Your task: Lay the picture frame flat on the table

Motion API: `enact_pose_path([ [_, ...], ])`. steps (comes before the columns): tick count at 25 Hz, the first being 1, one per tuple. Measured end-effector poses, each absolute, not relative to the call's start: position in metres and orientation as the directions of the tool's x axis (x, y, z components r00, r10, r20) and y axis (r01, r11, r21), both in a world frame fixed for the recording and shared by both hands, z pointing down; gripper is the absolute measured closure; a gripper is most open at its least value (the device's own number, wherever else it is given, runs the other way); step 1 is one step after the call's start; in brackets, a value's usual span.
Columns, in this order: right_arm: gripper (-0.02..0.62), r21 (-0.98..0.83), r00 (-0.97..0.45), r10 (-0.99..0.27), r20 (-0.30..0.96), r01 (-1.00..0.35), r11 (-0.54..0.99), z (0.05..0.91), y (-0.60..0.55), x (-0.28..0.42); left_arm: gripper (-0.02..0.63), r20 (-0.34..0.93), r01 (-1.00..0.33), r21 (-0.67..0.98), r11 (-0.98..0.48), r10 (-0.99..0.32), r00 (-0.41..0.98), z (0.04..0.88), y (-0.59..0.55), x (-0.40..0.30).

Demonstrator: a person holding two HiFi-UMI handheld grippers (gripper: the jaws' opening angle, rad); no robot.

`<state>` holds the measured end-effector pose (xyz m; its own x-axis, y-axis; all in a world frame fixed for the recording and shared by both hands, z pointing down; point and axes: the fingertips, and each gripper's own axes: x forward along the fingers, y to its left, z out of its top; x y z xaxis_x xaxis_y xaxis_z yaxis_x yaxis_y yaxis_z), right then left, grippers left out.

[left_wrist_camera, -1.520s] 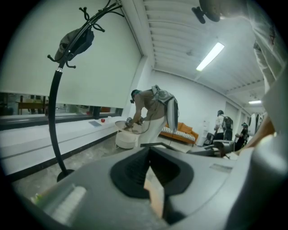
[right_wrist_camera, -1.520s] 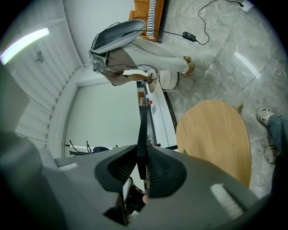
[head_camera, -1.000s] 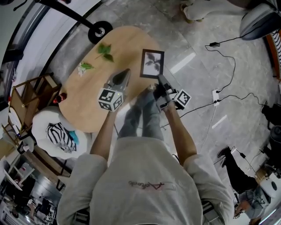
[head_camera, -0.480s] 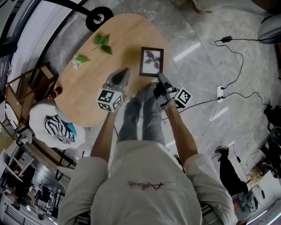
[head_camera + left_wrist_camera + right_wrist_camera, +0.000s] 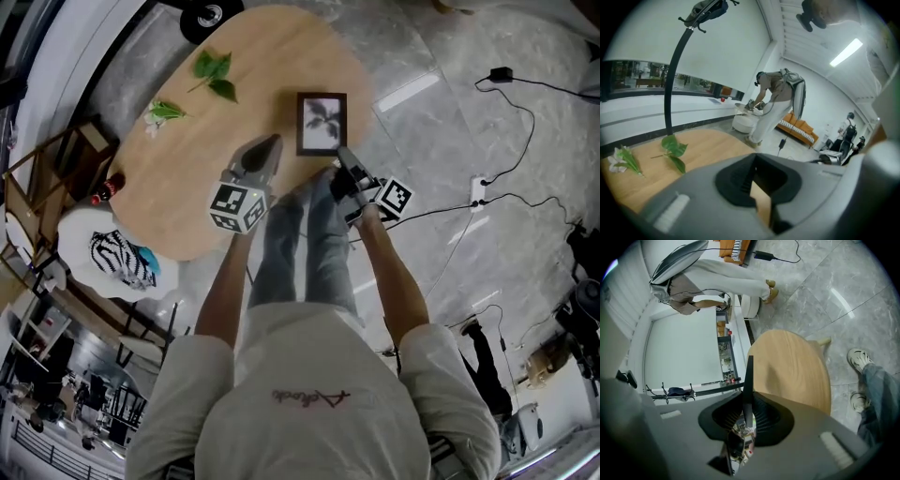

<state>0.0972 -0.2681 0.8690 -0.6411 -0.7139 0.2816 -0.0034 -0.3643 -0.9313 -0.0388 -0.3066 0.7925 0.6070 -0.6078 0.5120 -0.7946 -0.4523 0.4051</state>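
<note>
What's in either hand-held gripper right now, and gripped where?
The right hand-held gripper clamps the picture frame by its near edge; the left hand-held gripper holds nothing.

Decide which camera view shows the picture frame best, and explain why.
The head view: the picture frame shows face-on, with its whole dark border and leaf print. The right gripper view shows only its thin edge, clamped between the jaws of the right tool. The left gripper view does not show it at all.
</note>
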Motion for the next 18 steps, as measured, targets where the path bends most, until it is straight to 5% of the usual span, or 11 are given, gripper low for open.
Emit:
enact_pose_path([
  [18, 0.523, -0.932, -0.717, -0.621, 0.318, -0.115, -0.344, 0.941, -0.307, 0.07, 0.606, 0.544, -0.819, 0.415, -0.398, -0.613, 0.573, 0.825, -0.293, -0.049],
])
